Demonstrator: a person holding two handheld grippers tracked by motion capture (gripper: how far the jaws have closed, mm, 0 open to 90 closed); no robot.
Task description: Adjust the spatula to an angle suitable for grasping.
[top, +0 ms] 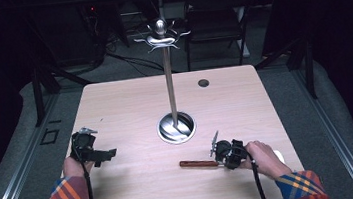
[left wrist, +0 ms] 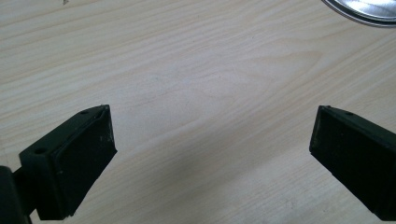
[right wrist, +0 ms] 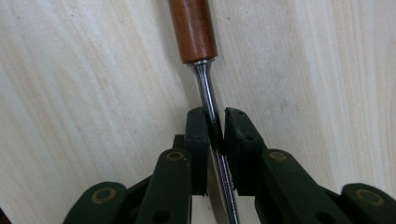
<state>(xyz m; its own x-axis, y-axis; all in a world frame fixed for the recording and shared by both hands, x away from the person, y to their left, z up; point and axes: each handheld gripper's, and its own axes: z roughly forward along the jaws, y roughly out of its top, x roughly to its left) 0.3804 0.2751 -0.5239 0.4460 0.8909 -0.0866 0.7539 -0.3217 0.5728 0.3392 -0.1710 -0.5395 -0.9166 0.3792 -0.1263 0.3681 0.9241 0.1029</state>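
Pinching a utensil's [right wrist: 205, 88] metal shank, right gripper [right wrist: 216, 128] hides its working end; left gripper [left wrist: 212, 140] gapes.

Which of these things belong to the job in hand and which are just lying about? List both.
In the job, as far as the frames suggest:
- right gripper, jaws closed on the metal shank of the wooden-handled utensil
- hook stand, likely where it goes

Idle:
- left gripper, open over bare table
- chair beyond the table
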